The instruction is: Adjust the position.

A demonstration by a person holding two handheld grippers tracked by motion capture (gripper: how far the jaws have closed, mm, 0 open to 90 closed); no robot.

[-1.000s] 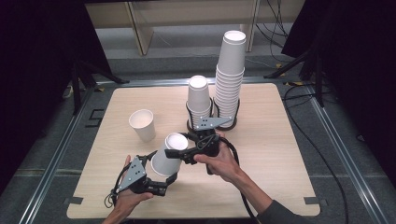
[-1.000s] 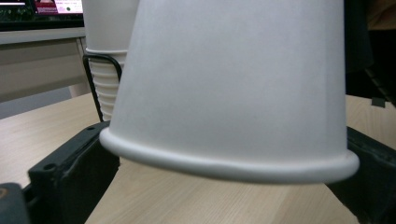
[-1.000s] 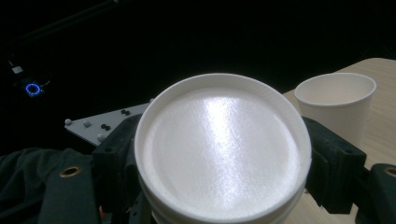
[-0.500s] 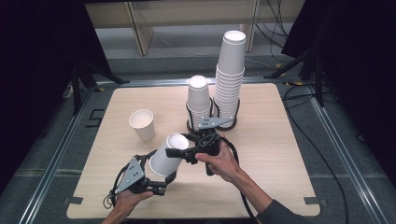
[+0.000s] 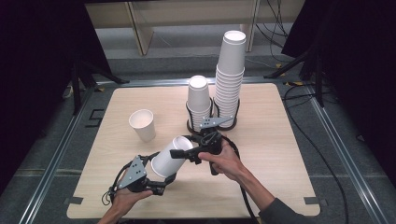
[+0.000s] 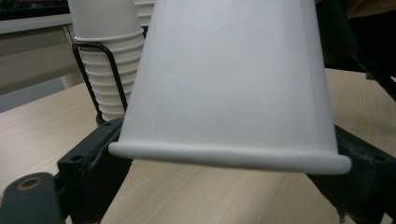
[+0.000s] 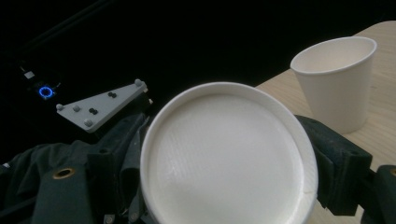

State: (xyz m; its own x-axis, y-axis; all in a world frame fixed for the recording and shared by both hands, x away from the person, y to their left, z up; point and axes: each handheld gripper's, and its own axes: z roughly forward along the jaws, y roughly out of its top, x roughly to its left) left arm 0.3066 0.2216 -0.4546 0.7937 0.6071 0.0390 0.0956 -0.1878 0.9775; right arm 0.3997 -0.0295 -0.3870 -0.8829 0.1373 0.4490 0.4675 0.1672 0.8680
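Observation:
A white paper cup [image 5: 166,158] lies tilted in the air between my two grippers, just above the table. My left gripper [image 5: 158,173] is at its wide rim end. Its jaws have just been closing, and in the left gripper view they touch both sides of the cup's [image 6: 229,79] rim, so the left gripper [image 6: 229,158] is shut on it. My right gripper [image 5: 180,150] holds the narrow base end. In the right gripper view the cup's [image 7: 229,154] round bottom sits between the pressing jaws of the right gripper [image 7: 229,163].
A single cup [image 5: 142,124] stands upright on the wooden table [image 5: 280,140] at the left. Behind the hands a black wire holder carries a short cup stack [image 5: 198,100] and a tall cup stack [image 5: 229,74]. The table's right half is bare.
The left gripper's jaws have drawn in onto the cup's rim end. Both hands and the cup stay almost where they were.

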